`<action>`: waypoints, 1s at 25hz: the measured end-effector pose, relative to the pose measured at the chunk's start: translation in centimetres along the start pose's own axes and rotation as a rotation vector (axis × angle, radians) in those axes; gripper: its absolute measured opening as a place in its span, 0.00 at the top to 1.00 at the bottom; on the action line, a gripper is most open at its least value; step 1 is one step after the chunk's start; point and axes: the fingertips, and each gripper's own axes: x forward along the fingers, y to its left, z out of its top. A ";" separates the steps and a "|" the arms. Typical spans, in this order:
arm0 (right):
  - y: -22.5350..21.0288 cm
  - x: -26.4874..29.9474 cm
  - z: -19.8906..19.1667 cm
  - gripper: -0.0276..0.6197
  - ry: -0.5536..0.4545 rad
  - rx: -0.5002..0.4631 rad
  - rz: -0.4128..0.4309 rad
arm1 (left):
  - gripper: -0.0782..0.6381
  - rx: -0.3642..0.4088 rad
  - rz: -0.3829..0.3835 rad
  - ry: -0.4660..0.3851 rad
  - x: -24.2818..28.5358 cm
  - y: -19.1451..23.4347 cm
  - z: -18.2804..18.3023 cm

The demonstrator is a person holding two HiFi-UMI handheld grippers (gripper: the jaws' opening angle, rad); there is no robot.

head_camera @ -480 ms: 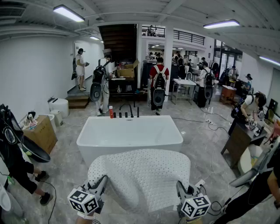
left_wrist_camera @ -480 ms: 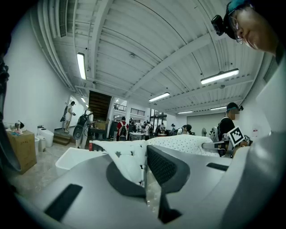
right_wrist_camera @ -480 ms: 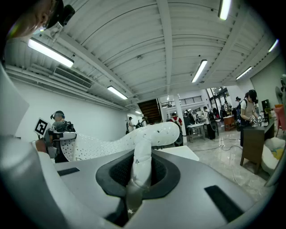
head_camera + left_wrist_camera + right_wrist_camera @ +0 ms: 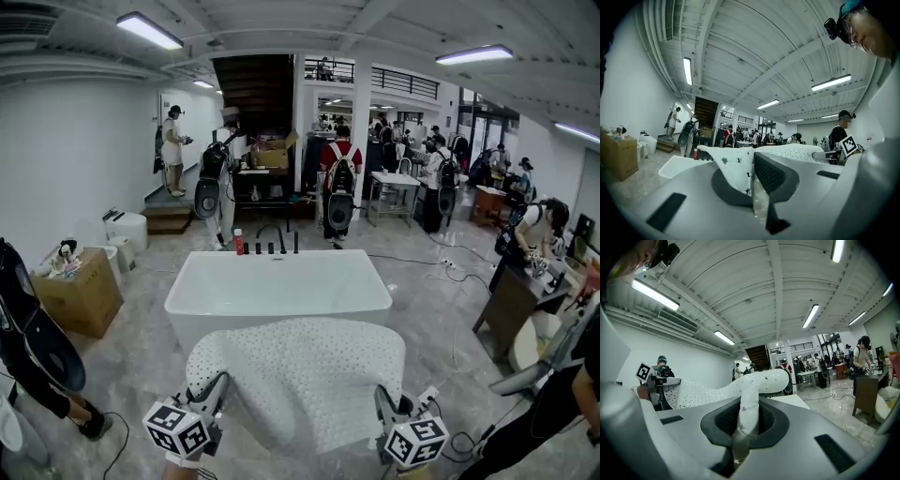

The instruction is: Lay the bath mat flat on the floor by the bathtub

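Bath mat is up in the air, slung between both sets of jaws and bulging out ahead of them toward the bathtub. Left gripper jaws are clamped on one corner, right gripper jaws on the other. Step looks like spreading, with the mat not yet on the floor. Next move probably calls for lowering both together with the mat taut.

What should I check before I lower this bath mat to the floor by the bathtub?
1. Left gripper shut on the bath mat: ok.
2. Right gripper shut on the mat's other end: ok.
3. Mat spread wide between the grippers: ok, though its middle bulges upward.
4. Bathtub straight ahead, beyond the mat: ok.
5. Floor under the mat free of things: cannot tell, the mat hides it.
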 end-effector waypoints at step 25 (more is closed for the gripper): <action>0.4 1.5 1.3 0.90 -0.035 -0.009 0.029 | 0.85 0.018 0.030 -0.021 0.6 0.4 2.2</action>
